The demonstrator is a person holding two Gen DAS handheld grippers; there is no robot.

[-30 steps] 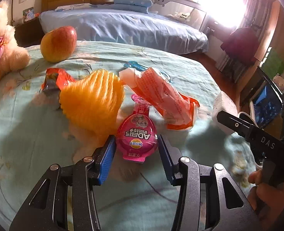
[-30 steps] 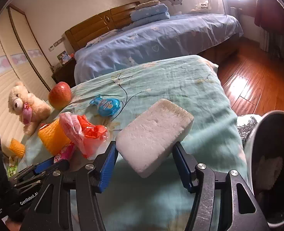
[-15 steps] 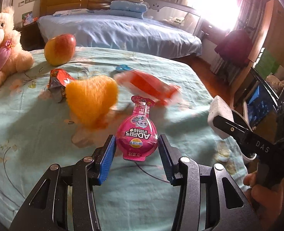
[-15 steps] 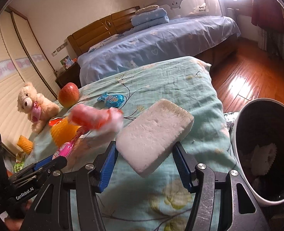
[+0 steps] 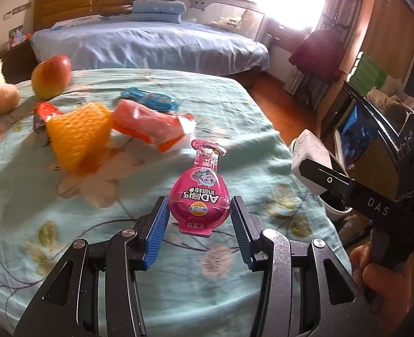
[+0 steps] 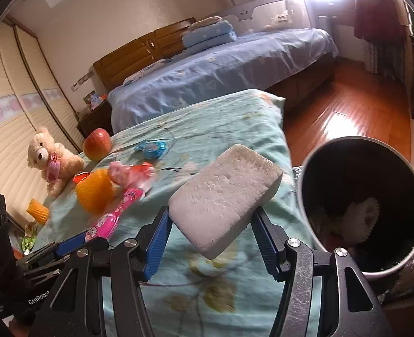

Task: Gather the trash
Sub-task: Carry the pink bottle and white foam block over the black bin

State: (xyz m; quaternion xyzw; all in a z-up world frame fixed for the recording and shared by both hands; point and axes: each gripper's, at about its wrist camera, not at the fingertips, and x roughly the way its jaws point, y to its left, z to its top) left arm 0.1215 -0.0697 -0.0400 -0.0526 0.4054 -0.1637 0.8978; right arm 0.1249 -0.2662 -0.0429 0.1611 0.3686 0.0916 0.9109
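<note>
We held the pink drink pouch [image 5: 199, 199] clamped between the blue pads of our left gripper [image 5: 199, 219], its spout pointing away from us. A second earlier the orange foam net [image 5: 79, 134] and the red-and-white wrapper [image 5: 150, 126] lay right ahead of those pads, almost touching the pouch; now they sat well beyond it and off to the left on the teal floral bedspread [image 5: 235, 118], so the pouch had come up and back from the pile. The blue packet [image 5: 149, 99], formerly half hidden behind the wrapper, showed fully farther ahead. The apple [image 5: 51, 75] remained far ahead on the left.

Our right gripper [image 6: 215, 219] stayed closed on the white foam block [image 6: 223, 193], tilted as before, one corner hanging below the pads. What changed was the trash bin [image 6: 361, 210]: a second ago only part of its rim showed at the right edge, and now its whole dark opening sat just to the right of the block, with a white frilled scrap [image 6: 361, 219] lying inside. The block was beside the rim, not over the opening. The teddy bear [image 6: 54, 160] sat far ahead and left, near the apple, and the left gripper with its pouch showed low on our left.
</note>
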